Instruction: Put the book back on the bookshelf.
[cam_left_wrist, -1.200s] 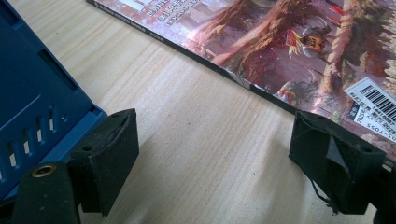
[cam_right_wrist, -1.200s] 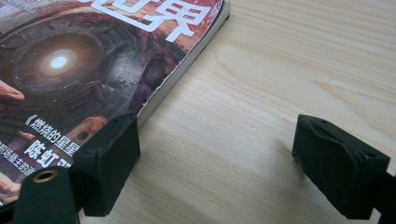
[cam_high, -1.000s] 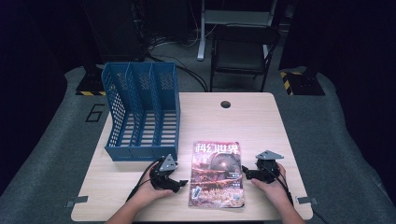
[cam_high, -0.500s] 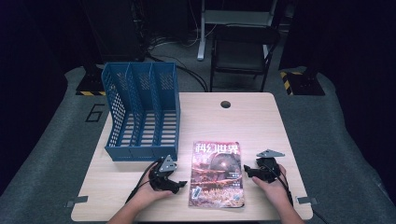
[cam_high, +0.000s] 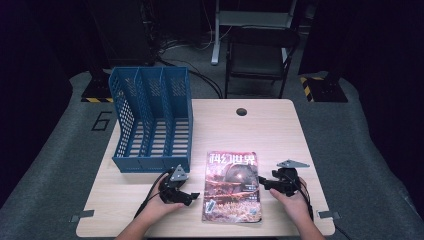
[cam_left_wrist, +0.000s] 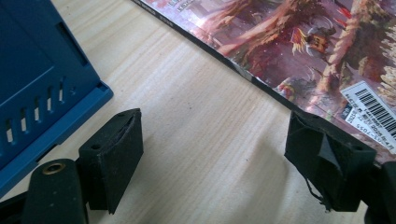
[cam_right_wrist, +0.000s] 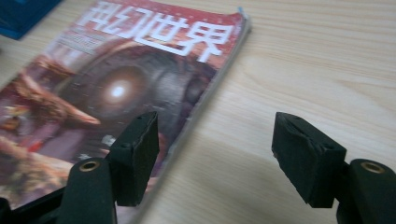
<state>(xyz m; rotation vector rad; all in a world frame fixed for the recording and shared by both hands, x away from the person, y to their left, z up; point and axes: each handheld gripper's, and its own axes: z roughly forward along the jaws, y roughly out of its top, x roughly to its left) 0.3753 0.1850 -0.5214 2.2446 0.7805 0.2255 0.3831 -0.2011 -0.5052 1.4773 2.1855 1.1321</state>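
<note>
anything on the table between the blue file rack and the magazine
No, bare wood lies between the blue file rack and the magazine; the high view and the left gripper view both show it.

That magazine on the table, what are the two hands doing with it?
A person holds a gripper in each hand, one on each side of the magazine, which lies flat on the wooden table. The left gripper and the right gripper both have their jaws open by the magazine's edges, and neither is gripping it yet. A blue file holder with three slots stands behind the left gripper, nothing in it.
</note>
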